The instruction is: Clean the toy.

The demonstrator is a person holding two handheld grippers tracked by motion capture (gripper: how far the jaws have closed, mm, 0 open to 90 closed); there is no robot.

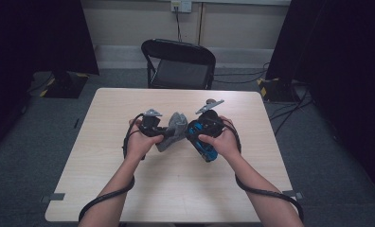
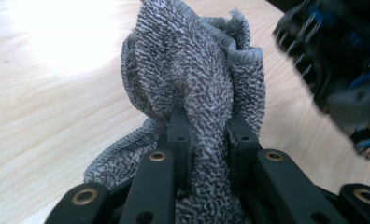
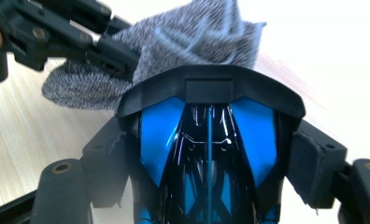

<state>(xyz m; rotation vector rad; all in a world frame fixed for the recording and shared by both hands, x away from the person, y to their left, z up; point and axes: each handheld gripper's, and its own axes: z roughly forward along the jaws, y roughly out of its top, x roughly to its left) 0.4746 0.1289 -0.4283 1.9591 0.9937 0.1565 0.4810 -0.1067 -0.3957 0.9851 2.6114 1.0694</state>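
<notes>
Left gripper clamped on bunched grey knitted cloth, held above the pale wooden table; right gripper clamped across glossy blue-and-black toy car, its nose touching the cloth.

Around the grey cloth you have bare tabletop on the near, far and left sides. To its right, the blue and black toy car in your right gripper sits just beside it and blocks that side. Beyond the table's far edge stands a black folding chair.
</notes>
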